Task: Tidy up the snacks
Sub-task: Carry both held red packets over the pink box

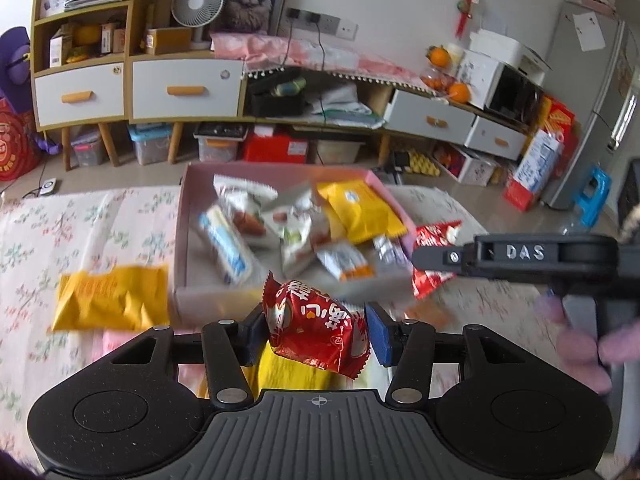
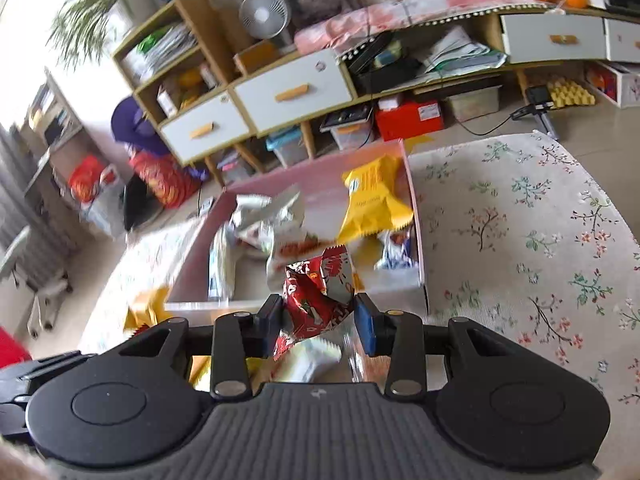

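Two grippers, a red packet in each.

The left gripper [image 1: 316, 334] pinches a red packet [image 1: 314, 330] with white characters; the right gripper [image 2: 318, 320] clamps a crumpled red wrapper [image 2: 316, 296]. At twelve o'clock of both sits a pink box [image 1: 182, 240] of snacks (yellow bag [image 1: 360, 212], white packets). "DAS" marks the right gripper's side.
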The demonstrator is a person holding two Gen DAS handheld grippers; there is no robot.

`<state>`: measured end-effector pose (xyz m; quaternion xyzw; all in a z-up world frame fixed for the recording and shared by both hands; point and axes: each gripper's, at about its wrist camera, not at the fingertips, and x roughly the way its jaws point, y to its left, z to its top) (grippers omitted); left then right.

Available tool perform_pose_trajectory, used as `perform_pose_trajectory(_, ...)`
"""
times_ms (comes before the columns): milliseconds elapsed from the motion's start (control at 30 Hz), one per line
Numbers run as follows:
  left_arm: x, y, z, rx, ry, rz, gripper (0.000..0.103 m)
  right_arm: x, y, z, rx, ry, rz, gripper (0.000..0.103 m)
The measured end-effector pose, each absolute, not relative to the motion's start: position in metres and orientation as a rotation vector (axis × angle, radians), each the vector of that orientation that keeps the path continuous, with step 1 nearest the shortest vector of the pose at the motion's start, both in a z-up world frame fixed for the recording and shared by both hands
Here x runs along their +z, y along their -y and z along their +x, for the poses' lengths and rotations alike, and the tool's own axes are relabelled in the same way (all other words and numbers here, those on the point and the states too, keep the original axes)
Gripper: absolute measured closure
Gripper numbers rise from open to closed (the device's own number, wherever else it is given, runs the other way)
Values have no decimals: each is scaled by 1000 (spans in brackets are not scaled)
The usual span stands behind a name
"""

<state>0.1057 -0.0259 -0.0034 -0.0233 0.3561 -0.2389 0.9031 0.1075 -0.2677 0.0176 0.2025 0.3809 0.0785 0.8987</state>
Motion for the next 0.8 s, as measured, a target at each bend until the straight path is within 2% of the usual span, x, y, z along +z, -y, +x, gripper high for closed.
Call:
perform_pose_trajectory(367, -21, 49, 166, -450, -745, -33, 54, 3, 283, 125, 90, -762, 510, 67)
perform_pose_trajectory(800, -47, 58, 176, -419, -801, 23, 56, -9, 278, 135, 92, -794, 506, 67)
